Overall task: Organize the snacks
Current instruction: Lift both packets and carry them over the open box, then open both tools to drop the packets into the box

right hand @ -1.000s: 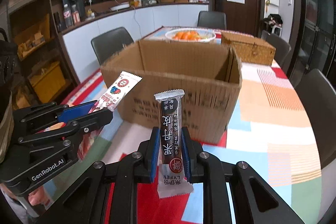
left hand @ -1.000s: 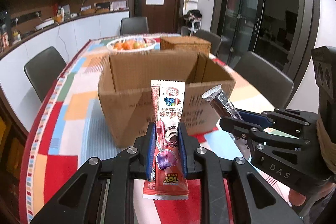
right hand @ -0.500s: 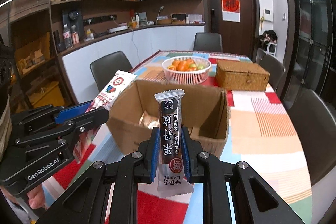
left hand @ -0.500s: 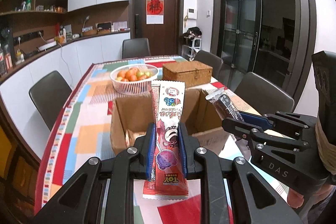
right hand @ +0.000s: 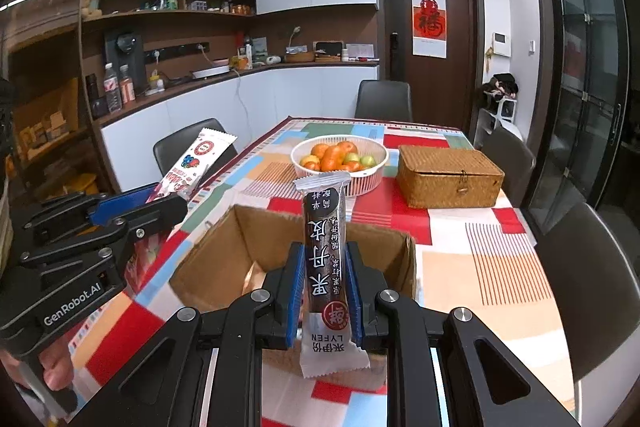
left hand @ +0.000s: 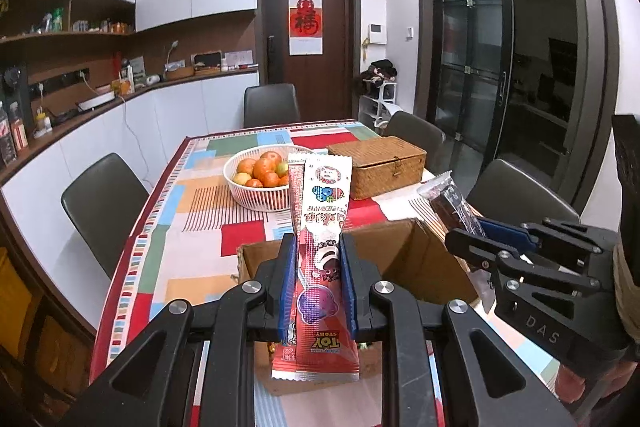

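Both grippers have risen and moved toward the box (left hand: 416,259). A second ago its near wall faced both cameras; now both views look down over the rim into the open top. The red packet (left hand: 320,267) and the dark bar (right hand: 326,259) now stand above the box instead of in front of it. The fruit basket (right hand: 376,163) and wicker case (right hand: 448,179), then partly hidden behind the box, show in full beyond it.

the open brown cardboard box (right hand: 320,251) sits on the table, flaps up, with something pale just visible inside. a long red and white toy story snack packet (left hand: 320,251) stands upright above the box's near edge. a dark brown snack bar in a clear-ended wrapper (right hand: 326,267) stands upright above the box too, beside the packet.
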A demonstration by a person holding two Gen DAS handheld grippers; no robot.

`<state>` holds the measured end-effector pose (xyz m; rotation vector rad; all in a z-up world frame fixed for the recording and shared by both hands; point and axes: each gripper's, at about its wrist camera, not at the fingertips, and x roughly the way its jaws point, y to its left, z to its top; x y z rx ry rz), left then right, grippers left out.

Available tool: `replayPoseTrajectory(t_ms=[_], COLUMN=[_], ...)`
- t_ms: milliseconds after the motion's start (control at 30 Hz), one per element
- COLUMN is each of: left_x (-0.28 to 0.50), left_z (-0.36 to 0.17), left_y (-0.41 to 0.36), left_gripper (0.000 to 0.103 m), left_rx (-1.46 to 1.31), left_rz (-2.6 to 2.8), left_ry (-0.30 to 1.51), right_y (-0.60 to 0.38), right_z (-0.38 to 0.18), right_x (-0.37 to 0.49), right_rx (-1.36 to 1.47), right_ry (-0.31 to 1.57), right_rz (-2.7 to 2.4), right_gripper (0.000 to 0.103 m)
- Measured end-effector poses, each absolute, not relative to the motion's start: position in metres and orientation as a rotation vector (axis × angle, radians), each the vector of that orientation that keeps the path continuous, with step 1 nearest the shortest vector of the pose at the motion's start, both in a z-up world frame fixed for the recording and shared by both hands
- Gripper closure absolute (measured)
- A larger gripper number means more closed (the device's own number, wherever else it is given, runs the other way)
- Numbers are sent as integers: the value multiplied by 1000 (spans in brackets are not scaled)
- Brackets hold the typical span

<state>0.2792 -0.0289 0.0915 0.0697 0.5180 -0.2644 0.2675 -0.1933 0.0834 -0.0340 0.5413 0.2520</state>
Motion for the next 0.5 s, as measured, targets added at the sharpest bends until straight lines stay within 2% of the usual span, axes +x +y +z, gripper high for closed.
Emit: replayPoseTrajectory(t_ms=[500], left_x=[328], left_z=[58], left_y=[-32], left_gripper=[81], left_rx=[52], left_rz=[-265], left_ry=[638], right_y=[-194], right_z=[62], right_x=[315], right_rx=[-24], right_ry=[627], right_rz=[243], right_gripper=[82])
